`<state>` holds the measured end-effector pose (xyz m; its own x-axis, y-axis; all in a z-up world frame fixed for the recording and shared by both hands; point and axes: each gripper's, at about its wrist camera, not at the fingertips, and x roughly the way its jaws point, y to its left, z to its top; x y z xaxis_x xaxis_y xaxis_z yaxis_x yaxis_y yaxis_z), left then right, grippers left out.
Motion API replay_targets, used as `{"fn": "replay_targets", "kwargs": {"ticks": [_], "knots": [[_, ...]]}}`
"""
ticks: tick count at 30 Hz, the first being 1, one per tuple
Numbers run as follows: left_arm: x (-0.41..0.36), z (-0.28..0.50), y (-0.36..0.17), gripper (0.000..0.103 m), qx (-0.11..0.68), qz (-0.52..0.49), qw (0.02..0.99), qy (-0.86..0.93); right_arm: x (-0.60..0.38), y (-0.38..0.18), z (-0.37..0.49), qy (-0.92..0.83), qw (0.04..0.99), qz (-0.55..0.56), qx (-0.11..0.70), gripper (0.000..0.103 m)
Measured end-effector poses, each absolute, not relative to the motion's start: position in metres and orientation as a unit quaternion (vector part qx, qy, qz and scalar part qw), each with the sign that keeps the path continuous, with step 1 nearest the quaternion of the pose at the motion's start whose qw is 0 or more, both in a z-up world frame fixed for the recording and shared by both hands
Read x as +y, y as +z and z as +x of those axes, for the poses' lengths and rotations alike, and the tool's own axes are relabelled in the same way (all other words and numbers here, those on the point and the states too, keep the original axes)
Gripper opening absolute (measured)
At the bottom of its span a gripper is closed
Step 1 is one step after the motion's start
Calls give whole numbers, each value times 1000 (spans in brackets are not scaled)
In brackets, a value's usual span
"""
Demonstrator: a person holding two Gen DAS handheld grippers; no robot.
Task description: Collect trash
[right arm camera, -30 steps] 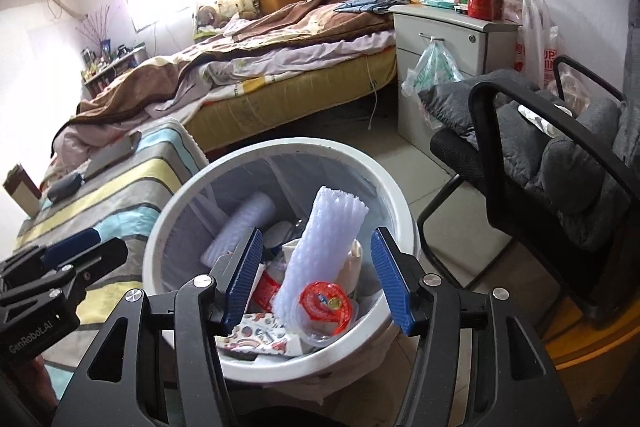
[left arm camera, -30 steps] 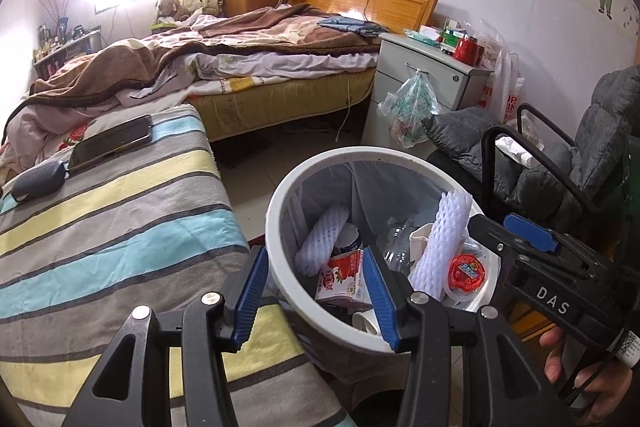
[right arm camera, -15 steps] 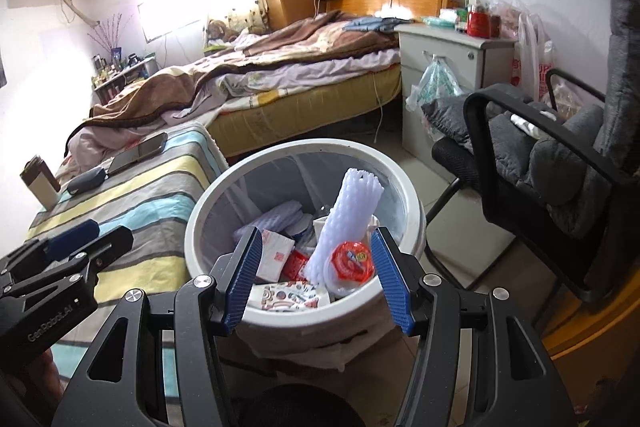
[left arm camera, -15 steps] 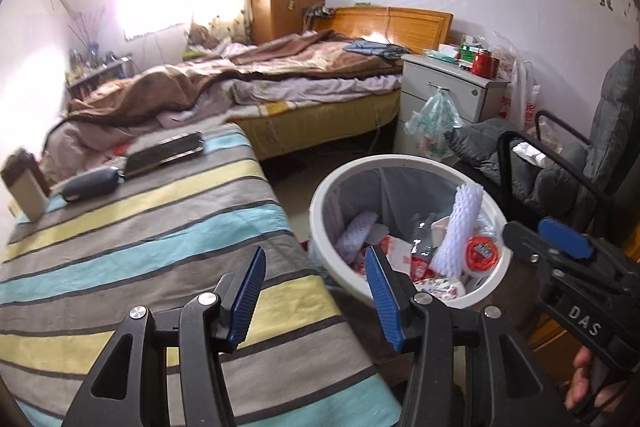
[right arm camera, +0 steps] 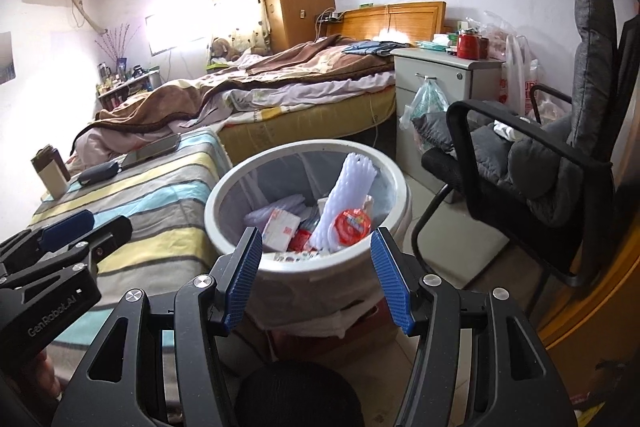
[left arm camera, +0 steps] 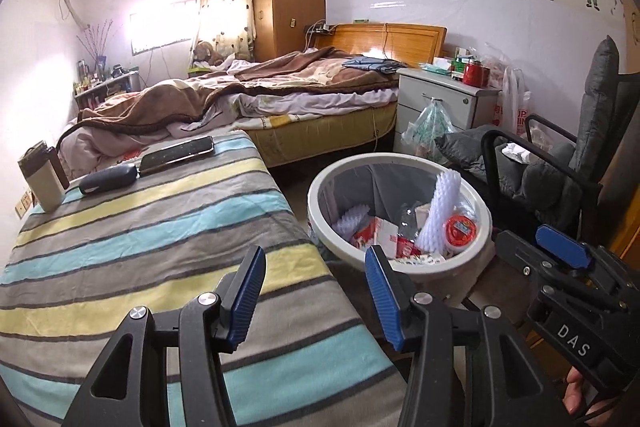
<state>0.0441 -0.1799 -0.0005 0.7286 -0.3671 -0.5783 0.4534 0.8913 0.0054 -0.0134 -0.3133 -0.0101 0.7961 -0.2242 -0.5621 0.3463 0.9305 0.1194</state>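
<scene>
Both grippers have pulled back from the bin [right arm camera: 308, 265], which a second ago filled the views and now sits farther off, past the corner of the striped bed [left arm camera: 140, 235]. Left gripper [left arm camera: 316, 293] has its jaws partly apart with nothing between them, over the bed's edge; right gripper [right arm camera: 316, 277] stands wider, also empty, framing the bin's near rim. Inside the bin, trash is piled nearly to the rim: a white foam net [right arm camera: 352, 191] standing upright, a red-lidded cup [right arm camera: 352, 223] leaning on it, a red-and-white carton [right arm camera: 280, 229] and loose wrappers. All of it looks light. Foam net is soft and springy and would squash under the pads, so a pinch across its middle should do; the cup is probably thin, slick plastic, best taken at the rim. On the bed lie a phone [left arm camera: 178, 155], a dark case [left arm camera: 108, 179] and a small box [left arm camera: 42, 179], none of which looks like trash, so I judge little remains to collect in view.
</scene>
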Motion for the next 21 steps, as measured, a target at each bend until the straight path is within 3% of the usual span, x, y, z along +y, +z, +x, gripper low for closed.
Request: {"fn": "replay_targets", "kwargs": {"ticks": [21], "knots": [[-176, 38, -4, 52, 298, 62, 927, -220, -296, -11, -19, -167, 942, 93, 275, 58]]}}
